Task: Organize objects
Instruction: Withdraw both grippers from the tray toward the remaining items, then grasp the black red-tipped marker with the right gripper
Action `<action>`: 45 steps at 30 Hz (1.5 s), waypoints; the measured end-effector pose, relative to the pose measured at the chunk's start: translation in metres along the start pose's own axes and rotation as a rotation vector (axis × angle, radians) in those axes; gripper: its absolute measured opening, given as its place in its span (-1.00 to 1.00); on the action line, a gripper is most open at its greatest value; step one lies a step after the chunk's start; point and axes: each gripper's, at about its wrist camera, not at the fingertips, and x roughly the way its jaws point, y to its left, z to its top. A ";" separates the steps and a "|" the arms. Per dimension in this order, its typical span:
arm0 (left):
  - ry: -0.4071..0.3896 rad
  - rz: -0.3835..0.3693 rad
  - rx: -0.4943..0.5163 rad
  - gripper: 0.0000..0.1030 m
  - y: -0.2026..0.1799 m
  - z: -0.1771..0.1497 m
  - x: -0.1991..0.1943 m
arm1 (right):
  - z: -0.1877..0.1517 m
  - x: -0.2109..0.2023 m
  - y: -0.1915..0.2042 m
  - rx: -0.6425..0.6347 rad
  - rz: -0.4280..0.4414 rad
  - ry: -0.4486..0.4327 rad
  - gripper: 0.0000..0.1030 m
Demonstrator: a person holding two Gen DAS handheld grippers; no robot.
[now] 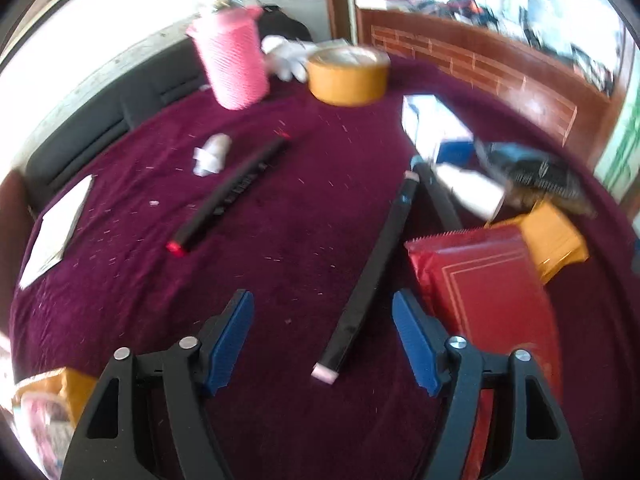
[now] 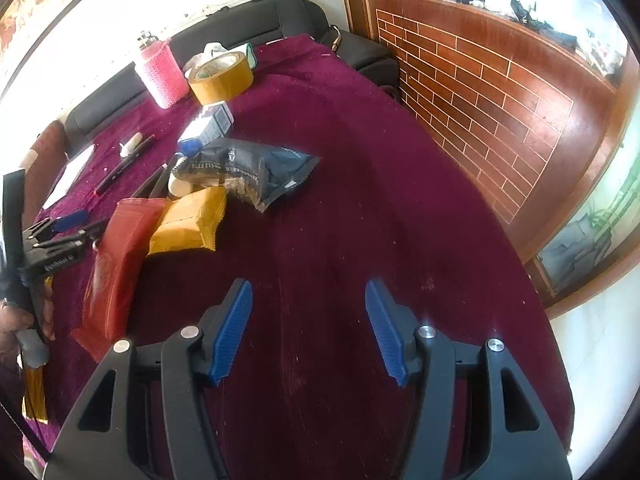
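Both the left tool (image 1: 323,340) and right tool (image 2: 308,330) are released above the bench (image 2: 360,200), a black marker (image 1: 372,276) at 12 o'clock of the left.

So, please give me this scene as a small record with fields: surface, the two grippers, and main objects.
surface: table with maroon cloth
left gripper: jaws open, black marker between them, not pressed
right gripper: jaws open, empty
packets: red packet, yellow packet, dark bag
back: pink cup, tape roll
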 end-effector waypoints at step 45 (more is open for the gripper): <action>-0.229 -0.350 -0.609 -0.77 0.100 -0.184 -0.167 | 0.153 0.198 0.326 -0.087 -0.068 0.275 -0.48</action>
